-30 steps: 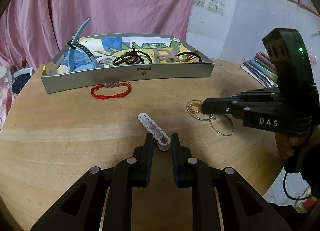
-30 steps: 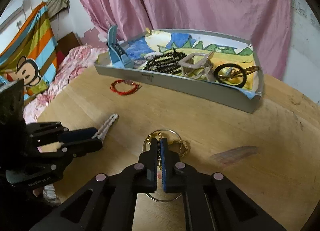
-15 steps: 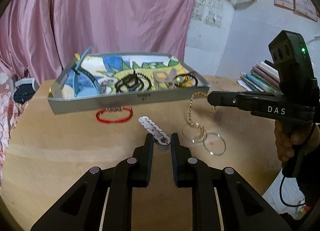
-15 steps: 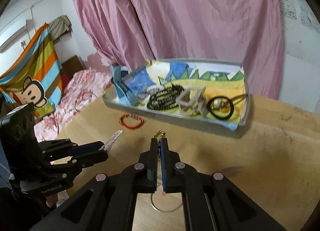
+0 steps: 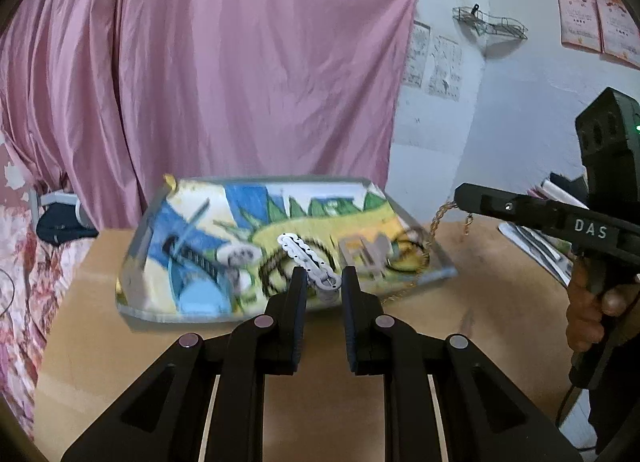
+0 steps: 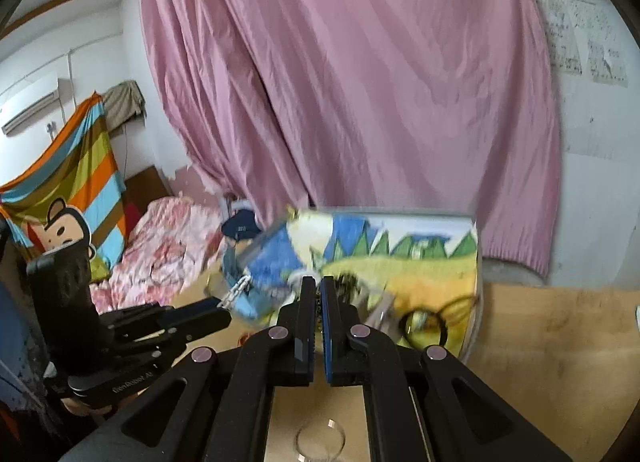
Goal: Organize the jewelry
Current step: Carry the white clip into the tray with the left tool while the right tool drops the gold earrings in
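1. Currently holding both pieces above the table [image 5: 472,302]: left tool [image 5: 323,282] partly closed on one end of a white scalloped hair clip [image 5: 306,258], jaws still set apart by the clip's width; right tool [image 6: 318,294] pinched nearly flat on a thin gold chain [image 5: 434,222], which dangles from its tip at right of centre in the left view.
2. Best carried on over the tray [image 5: 136,286], the grey-walled box with the painted lining at mid-frame, before easing either grip; judged the step in hand.
3. Worth lowering the clip well inside the near wall, onto bare lining, clear of the dark beaded bracelet [image 5: 276,270] and the black ring [image 6: 424,322] already inside.
4. Should let the chain's hanging tail settle first, then spread the jaws, so nothing drapes over the rim; tail passes close to the tray's right corner and could snag there.
5. Blurred tray in both views, so exact contents hard to tell.
6. Plain light wood table, a clear ring [image 6: 320,440] lying at bottom centre of the right view, well apart from the tray.
7. Beyond: pink curtain [image 5: 220,62] filling the upper frame, white wall with papers at upper right, stacked books at right edge, a floral bed and a striped monkey cloth [image 6: 60,198] at left of the right view.
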`<act>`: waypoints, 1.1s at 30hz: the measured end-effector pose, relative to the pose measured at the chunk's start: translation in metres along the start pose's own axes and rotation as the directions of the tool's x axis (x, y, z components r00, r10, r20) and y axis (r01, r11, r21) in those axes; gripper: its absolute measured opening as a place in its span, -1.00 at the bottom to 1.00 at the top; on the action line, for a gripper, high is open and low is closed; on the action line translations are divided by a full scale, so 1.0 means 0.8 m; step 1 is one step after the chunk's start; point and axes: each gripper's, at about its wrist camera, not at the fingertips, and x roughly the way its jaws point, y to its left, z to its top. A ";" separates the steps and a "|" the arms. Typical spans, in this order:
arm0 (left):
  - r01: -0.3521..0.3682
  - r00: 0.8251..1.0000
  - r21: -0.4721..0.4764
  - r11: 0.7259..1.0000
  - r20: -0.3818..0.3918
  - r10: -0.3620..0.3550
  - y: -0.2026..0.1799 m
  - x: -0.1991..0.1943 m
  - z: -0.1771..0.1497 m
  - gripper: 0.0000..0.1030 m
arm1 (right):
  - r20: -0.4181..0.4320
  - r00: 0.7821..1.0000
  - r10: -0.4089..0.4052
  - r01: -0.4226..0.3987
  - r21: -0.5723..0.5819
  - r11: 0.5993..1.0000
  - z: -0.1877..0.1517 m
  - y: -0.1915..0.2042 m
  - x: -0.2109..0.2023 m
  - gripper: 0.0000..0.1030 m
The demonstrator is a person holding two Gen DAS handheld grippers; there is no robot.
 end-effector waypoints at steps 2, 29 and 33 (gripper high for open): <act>-0.007 1.000 0.001 1.000 0.009 0.007 0.005 0.006 0.007 -0.73 | 0.019 1.000 -0.008 0.008 0.006 1.000 0.008 -0.007 0.004 -0.93; 0.057 0.977 -0.067 0.996 -0.202 -0.070 0.034 0.120 0.001 -0.73 | -0.171 0.980 -0.103 0.120 0.090 0.989 -0.034 -0.086 0.088 -0.93; 0.058 0.971 -0.076 0.995 -0.228 -0.074 0.035 0.123 0.000 -0.73 | -0.203 0.972 -0.114 0.135 0.093 0.986 -0.040 -0.091 0.097 -0.93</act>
